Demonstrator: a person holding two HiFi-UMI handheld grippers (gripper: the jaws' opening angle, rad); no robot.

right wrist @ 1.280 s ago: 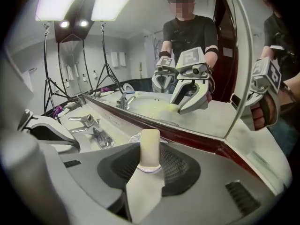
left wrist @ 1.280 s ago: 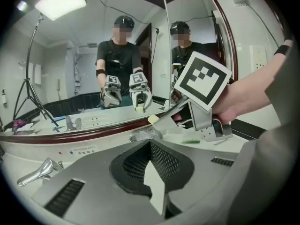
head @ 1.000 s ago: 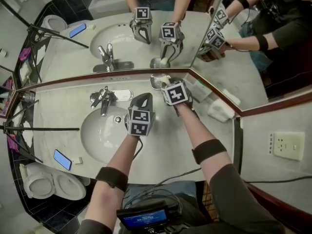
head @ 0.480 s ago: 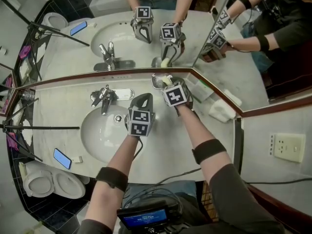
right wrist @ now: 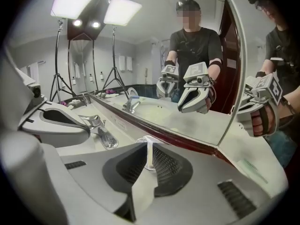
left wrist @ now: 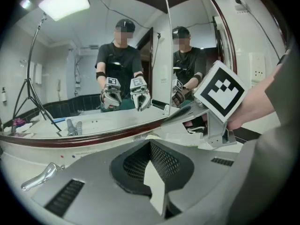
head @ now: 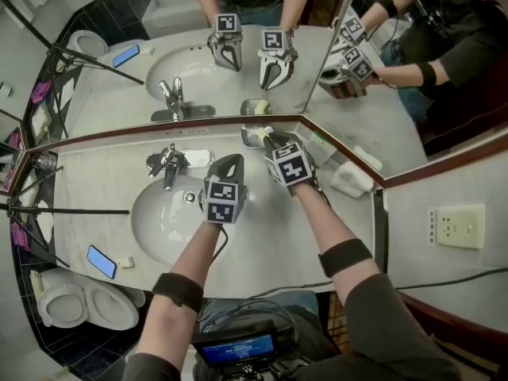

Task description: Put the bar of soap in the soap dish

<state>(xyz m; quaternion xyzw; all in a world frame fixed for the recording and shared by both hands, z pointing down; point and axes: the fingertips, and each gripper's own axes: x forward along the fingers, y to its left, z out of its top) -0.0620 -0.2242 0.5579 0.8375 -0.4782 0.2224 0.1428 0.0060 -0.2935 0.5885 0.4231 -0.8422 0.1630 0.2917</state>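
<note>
By the mirror (head: 119, 86), right gripper (right wrist: 149, 150) hangs over the soap dish (head: 248, 137), empty, jaws just closing to a slit; lift clear without nudging it; left gripper (left wrist: 151, 146) clenched, empty.

Both arms reach forward, left gripper (head: 229, 160) jaws together, right gripper (head: 267, 139) jaws just closing to an empty slit.

The small silver dish (head: 247, 137) sits on the worktop (head: 103, 189) at its back edge, just beyond the jaws of my right gripper (head: 268, 140). The pale yellowish soap (head: 259, 136) lies in it, partly hidden behind those jaws.
</note>
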